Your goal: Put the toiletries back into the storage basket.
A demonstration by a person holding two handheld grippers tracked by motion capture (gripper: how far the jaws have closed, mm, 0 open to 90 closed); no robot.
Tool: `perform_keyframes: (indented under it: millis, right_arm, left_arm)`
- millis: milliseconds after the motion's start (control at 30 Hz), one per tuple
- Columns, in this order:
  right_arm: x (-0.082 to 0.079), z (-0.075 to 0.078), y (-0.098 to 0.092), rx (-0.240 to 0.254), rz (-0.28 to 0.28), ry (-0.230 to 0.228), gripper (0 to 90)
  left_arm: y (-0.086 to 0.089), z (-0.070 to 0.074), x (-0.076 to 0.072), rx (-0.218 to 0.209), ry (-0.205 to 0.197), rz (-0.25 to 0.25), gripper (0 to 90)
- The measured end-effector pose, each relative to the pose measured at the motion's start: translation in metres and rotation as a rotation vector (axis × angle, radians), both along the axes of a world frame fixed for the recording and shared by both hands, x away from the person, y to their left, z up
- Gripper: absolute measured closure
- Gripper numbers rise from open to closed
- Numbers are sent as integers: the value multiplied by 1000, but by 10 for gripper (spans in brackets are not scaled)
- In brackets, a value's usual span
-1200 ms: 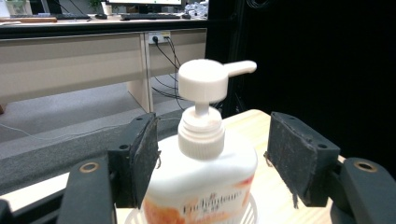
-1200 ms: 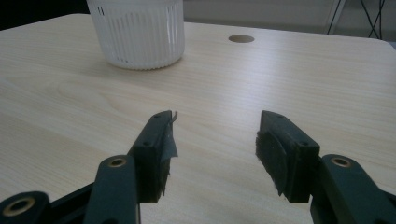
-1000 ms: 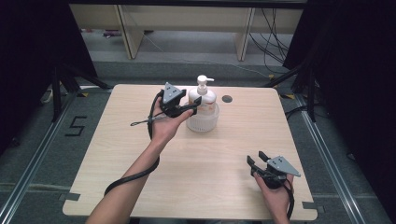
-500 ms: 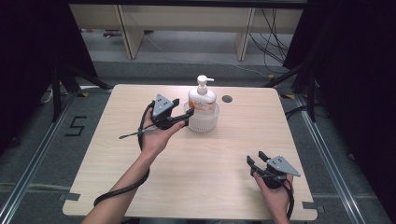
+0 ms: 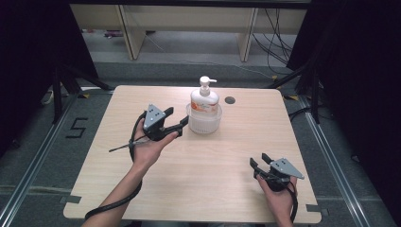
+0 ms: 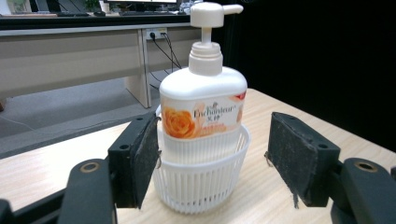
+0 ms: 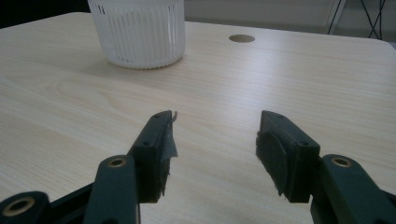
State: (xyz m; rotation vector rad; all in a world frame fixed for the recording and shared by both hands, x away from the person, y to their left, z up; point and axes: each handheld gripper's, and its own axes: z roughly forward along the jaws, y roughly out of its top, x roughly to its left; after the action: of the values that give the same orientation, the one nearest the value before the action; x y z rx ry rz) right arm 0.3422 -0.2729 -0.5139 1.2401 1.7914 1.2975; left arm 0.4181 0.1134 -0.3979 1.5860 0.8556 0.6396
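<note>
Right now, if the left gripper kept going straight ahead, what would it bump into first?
Probably the white basket holding the pump bottle. The left gripper is open and points right at it.

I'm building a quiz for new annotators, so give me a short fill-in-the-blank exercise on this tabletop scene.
1. The pump bottle stands upright inside a white slotted ____.
2. The left gripper, beside the basket, has its jaws ____.
3. The label on the bottle shows an orange ____.
4. The right gripper sits near the table's ____ edge, jaws open and holding nothing.

Missing words: basket; open; rose; front
</note>
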Motion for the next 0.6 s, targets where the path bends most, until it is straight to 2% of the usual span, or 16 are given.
perform_keyframes:
  millis: [67,133,167,200,267,333,367,433,467,600]
  right_arm:
    - [-2,0,2,20,-18,18,460]
    - [-3,1,2,8,-13,29,461]
    - [0,0,0,-5,0,1,460]
    - [0,0,0,-7,7,-5,460]
    - [-1,0,1,9,-11,9,460]
    - [-1,0,0,-9,-5,-2,460]
    - [-2,0,2,16,-15,14,460]
    - [-2,1,2,8,-13,28,460]
    - [-1,1,0,-10,1,10,460]
    - [-1,1,0,-9,1,11,460]
  left_arm:
    - [4,-2,-3,-4,5,6,333]
    - [8,-4,-6,2,4,12,333]
    - [10,-5,-7,2,5,14,334]
    - [12,-7,-8,4,5,14,333]
    - [17,-9,-12,0,7,24,333]
    - [21,-13,-14,-1,8,29,334]
    - [24,-14,-16,3,9,33,333]
    - [28,-18,-19,-2,13,40,335]
    - [30,-20,-20,-7,15,44,335]
    - [35,-27,-26,-7,19,51,336]
